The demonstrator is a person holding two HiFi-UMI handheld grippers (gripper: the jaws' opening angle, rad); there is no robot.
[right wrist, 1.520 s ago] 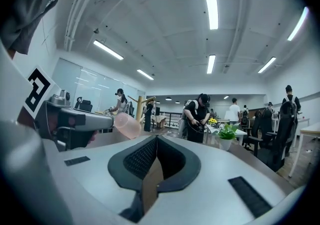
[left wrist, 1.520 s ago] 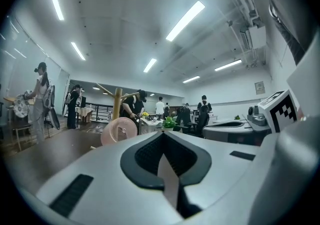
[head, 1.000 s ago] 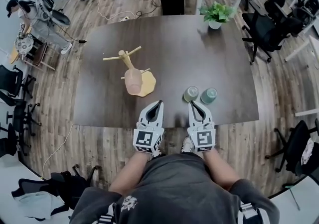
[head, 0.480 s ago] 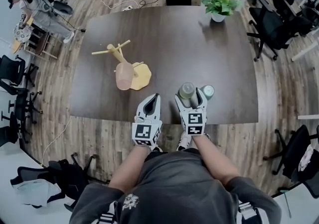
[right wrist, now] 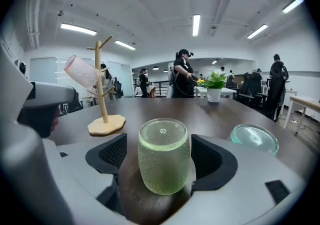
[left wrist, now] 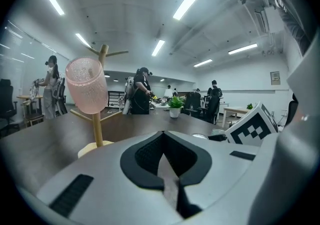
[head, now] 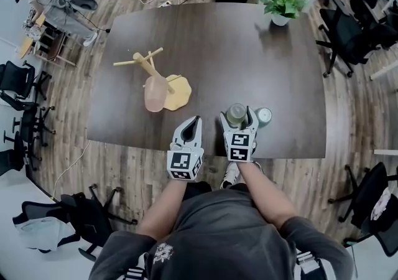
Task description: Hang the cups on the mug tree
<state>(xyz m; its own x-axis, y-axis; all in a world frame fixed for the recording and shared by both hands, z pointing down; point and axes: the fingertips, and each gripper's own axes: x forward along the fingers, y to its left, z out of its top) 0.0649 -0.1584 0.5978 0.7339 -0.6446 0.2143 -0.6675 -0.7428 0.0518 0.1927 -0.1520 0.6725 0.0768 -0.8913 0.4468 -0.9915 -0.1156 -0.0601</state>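
A green cup (head: 236, 114) (right wrist: 164, 156) stands upside down near the table's front edge, and a teal cup (head: 263, 116) (right wrist: 254, 139) stands just right of it. My right gripper (head: 237, 118) (right wrist: 164, 155) is open; its jaws have just been opening, and the green cup stands between them with a gap on each side. The wooden mug tree (head: 151, 67) (left wrist: 101, 99) (right wrist: 102, 94) stands at the left with a pink cup (head: 154, 93) (left wrist: 86, 85) (right wrist: 82, 71) hung on a branch. My left gripper (head: 194, 122) (left wrist: 164, 158) is shut and empty, beside the right one.
The dark table (head: 249, 55) carries a potted plant (head: 283, 6) (right wrist: 215, 86) at its far right corner. Office chairs and desks ring the table, and several people stand in the background. Cables lie on the wood floor beyond the far edge.
My right gripper has moved forward and down from the table's edge and has opened around the green cup. My left gripper has sunk a little and stays shut.
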